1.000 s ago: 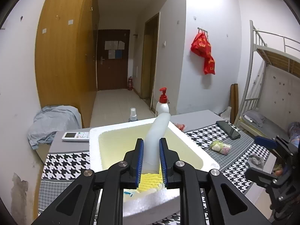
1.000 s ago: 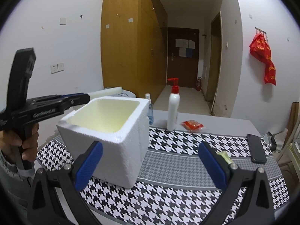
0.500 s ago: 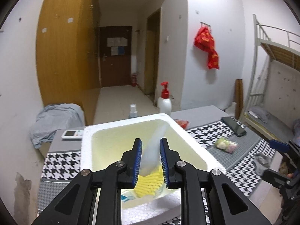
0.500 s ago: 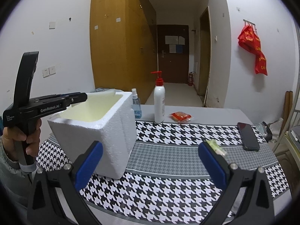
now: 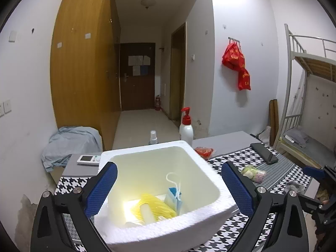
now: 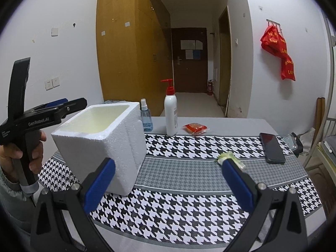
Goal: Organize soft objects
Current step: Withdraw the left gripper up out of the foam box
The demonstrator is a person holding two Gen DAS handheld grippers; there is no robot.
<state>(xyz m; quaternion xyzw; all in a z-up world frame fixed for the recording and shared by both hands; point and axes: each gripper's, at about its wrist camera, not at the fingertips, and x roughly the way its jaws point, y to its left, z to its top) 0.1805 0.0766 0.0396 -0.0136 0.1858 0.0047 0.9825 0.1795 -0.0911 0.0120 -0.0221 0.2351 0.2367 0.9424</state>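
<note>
A white foam box (image 5: 210, 212) stands on the houndstooth table; it also shows in the right wrist view (image 6: 109, 147). Inside lie a white foam tube (image 5: 147, 214), a yellow net piece (image 5: 161, 205) and a blue face mask (image 5: 174, 197). My left gripper (image 5: 169, 187) is open and empty just above the box's near rim. My right gripper (image 6: 168, 185) is open and empty above the table's front. A small clear packet of soft pieces (image 5: 253, 172) lies right of the box, partly hidden by my right finger in the right wrist view (image 6: 227, 157).
A pump bottle (image 6: 171, 115), a small spray bottle (image 6: 146, 119) and a red packet (image 6: 195, 128) stand behind the box. A black phone (image 6: 272, 148) lies at the right. A remote (image 5: 88, 159) lies behind left. A bunk bed (image 5: 304, 126) is at the right.
My left gripper opened and let go of the white foam tube, which now lies inside the box. The right gripper drifted slightly and stayed open.
</note>
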